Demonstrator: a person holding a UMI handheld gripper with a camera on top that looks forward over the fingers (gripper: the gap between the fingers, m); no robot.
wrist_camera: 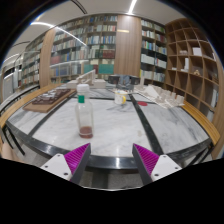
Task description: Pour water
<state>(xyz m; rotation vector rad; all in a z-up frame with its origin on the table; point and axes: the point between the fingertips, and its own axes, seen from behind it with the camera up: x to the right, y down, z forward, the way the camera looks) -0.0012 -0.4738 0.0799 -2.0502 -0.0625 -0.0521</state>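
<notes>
One bottle [84, 110] stands on the table [150, 125] beyond the left finger, a cup [121, 98] farther ahead. Tongs [110, 160] wide, empty. Approach step; next, reach and grasp the bottle.

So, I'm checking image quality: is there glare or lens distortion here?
In the gripper view, the ceiling lights glare as bright streaks, the tabletop shows pale sheen, and the bookshelves bow from the wide-angle lens; the bottle looks reasonably sharp beyond the open gripper.
</notes>
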